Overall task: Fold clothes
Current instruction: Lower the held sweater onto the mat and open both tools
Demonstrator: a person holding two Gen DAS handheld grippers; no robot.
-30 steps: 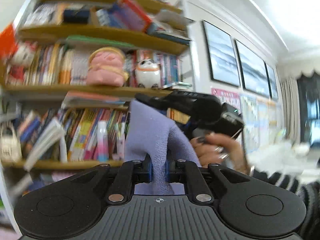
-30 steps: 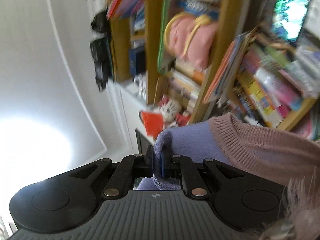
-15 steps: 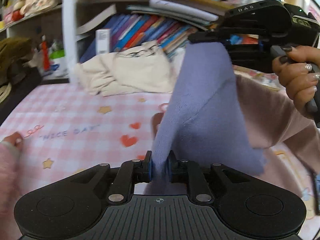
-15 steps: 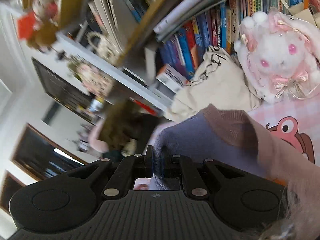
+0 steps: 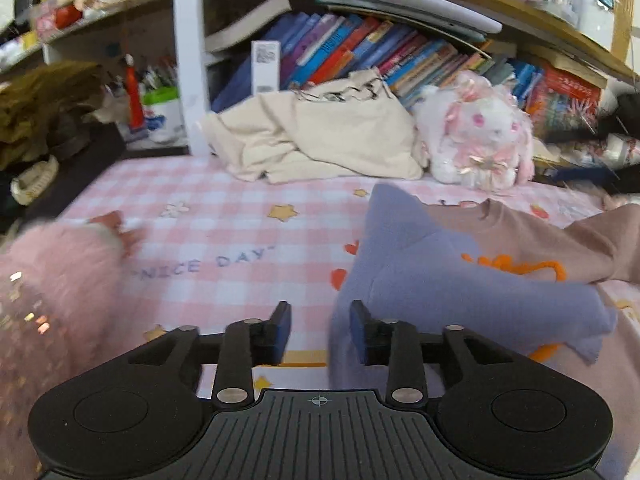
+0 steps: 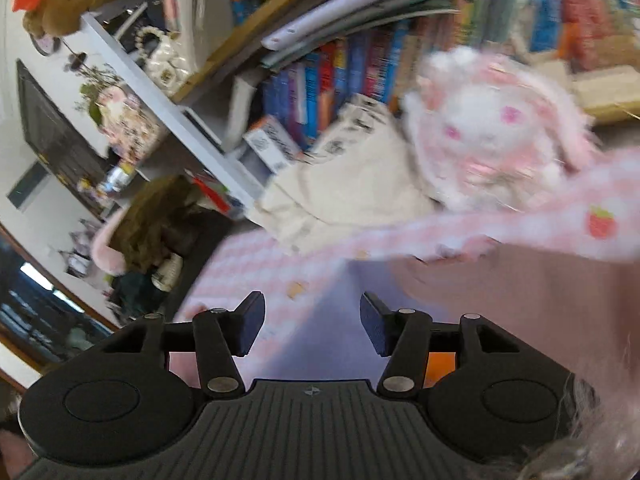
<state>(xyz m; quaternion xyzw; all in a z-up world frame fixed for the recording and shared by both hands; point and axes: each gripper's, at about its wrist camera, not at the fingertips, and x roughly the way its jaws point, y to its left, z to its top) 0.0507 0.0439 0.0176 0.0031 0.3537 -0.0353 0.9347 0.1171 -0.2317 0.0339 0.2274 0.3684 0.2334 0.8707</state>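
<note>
A pale pink sweater (image 5: pixel 532 236) with orange lettering and a lilac lining (image 5: pixel 436 276) lies on the pink checked sheet (image 5: pixel 224 240). Its lilac part is folded back over the front. My left gripper (image 5: pixel 320 332) hovers low over the sheet at the lilac edge, its jaws opening, with nothing pressed between the pads. In the right wrist view the lilac cloth (image 6: pixel 320 320) lies below my right gripper (image 6: pixel 312 328), whose jaws are also opening and grip nothing. The pink sweater body (image 6: pixel 520 300) spreads to its right.
A cream garment (image 5: pixel 320 136) and a white-pink plush rabbit (image 5: pixel 480 136) sit at the back of the sheet against a bookshelf (image 5: pixel 360 52). A fluffy pink sleeve (image 5: pixel 44 300) is at the left. A dark cluttered area (image 5: pixel 48 120) borders the far left.
Both grippers came down from shelf height to the sheet with the lilac cloth pinched, then their jaws parted and the cloth dropped onto the sweater.
</note>
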